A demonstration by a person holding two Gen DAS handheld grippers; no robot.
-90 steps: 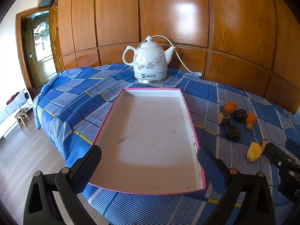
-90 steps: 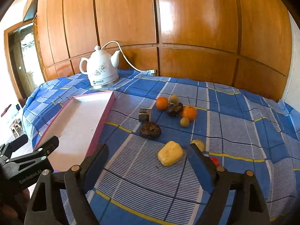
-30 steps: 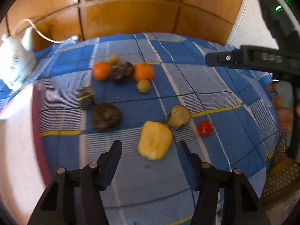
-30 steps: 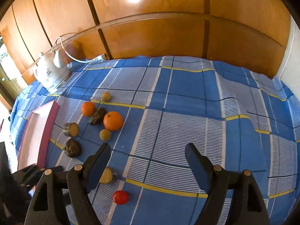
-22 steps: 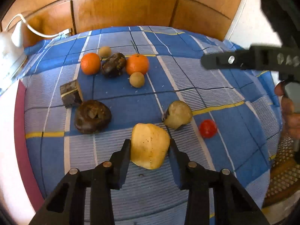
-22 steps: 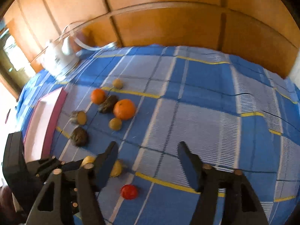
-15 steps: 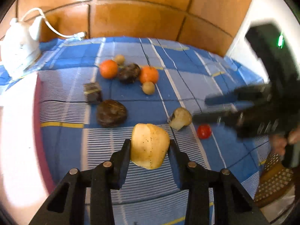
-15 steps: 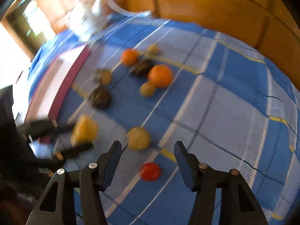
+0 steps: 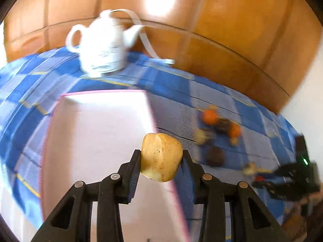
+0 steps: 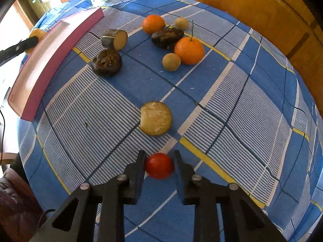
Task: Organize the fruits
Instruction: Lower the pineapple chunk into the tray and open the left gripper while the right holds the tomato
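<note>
My left gripper (image 9: pixel 160 157) is shut on a yellow fruit (image 9: pixel 160 159) and holds it in the air over the right rim of the pink-edged white tray (image 9: pixel 97 133). It also shows at the far left of the right wrist view (image 10: pixel 33 38). My right gripper (image 10: pixel 159 164) is low on the blue plaid cloth, its jaws close on both sides of a small red fruit (image 10: pixel 159 166). Just beyond lies a round pale cut fruit (image 10: pixel 155 121). Farther off are two oranges (image 10: pixel 188 47), dark fruits (image 10: pixel 106 62) and small tan ones (image 10: pixel 171 62).
A white kettle (image 9: pixel 101 46) with its cord stands behind the tray against the wooden wall panels. The tray's pink side wall (image 10: pixel 50 64) runs along the left of the fruit group. The cloth's front edge drops off at the lower left.
My left gripper closed on the yellow fruit, lifted it and swung left over the tray. My right gripper came down and narrowed around the red fruit.
</note>
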